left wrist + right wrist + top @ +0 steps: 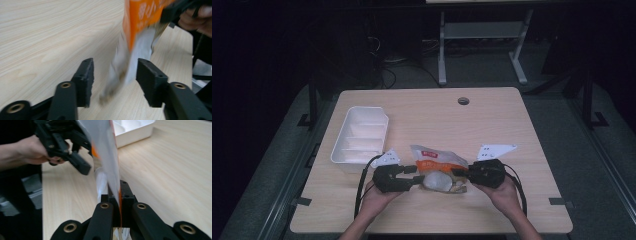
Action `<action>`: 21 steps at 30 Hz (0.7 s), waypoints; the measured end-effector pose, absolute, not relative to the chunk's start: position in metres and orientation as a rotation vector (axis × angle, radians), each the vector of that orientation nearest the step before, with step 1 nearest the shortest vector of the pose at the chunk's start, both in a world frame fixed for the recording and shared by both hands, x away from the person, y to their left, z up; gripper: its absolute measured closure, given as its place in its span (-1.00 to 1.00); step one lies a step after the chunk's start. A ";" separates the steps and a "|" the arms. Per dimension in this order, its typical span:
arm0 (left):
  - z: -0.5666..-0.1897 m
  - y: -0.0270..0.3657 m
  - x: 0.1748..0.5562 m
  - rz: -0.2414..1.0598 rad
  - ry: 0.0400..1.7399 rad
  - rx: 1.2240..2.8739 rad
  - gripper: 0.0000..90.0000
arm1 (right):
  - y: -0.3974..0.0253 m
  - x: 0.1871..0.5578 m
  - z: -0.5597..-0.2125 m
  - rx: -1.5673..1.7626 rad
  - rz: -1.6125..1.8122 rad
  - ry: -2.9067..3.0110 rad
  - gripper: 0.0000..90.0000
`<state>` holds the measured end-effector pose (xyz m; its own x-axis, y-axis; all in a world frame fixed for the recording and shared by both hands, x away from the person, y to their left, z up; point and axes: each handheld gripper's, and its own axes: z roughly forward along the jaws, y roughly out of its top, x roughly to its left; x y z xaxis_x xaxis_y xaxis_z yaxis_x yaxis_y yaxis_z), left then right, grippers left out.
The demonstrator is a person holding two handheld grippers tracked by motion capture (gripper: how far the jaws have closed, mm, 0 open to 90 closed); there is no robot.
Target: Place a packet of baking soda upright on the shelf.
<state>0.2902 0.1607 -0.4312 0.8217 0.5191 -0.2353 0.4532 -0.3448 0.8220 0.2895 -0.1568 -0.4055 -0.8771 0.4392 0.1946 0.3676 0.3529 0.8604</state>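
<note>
An orange and white snack bag (436, 166) lies at the front middle of the wooden table (492, 120), between my two grippers. My right gripper (460, 173) is shut on the bag's right edge; in the right gripper view its jaws (116, 195) pinch the thin film (106, 147). At the bag's left side my left gripper (414, 176) stands open. In the left gripper view the blurred lower end of the bag (138, 37) hangs between the spread jaws (115, 75), and I cannot tell if it touches the pads.
A white divided tray (359, 135) sits at the table's left, behind my left gripper, also visible as the tray (135, 130) in the right gripper view. A round cable hole (463, 101) lies near the far edge. Bare wood stretches behind and right of the bag.
</note>
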 end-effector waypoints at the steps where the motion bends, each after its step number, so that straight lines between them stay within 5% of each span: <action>1: -0.430 0.160 0.288 0.103 0.716 2.014 -0.02 | -0.159 0.289 -0.403 0.752 1.558 2.517 1.00; 13: -0.433 0.166 0.270 0.171 0.663 2.091 -0.43 | -0.162 0.301 -0.384 0.760 1.487 2.507 1.00; 21: -0.438 0.172 0.263 0.216 0.623 2.124 -0.50 | -0.152 0.318 -0.374 0.750 1.503 2.498 1.00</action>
<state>0.2625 0.1724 -0.4384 0.8586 0.5074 -0.0734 0.3530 -0.4814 0.8023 0.3175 -0.1520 -0.3744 -0.8678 0.4770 0.1393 0.3465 0.3798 0.8577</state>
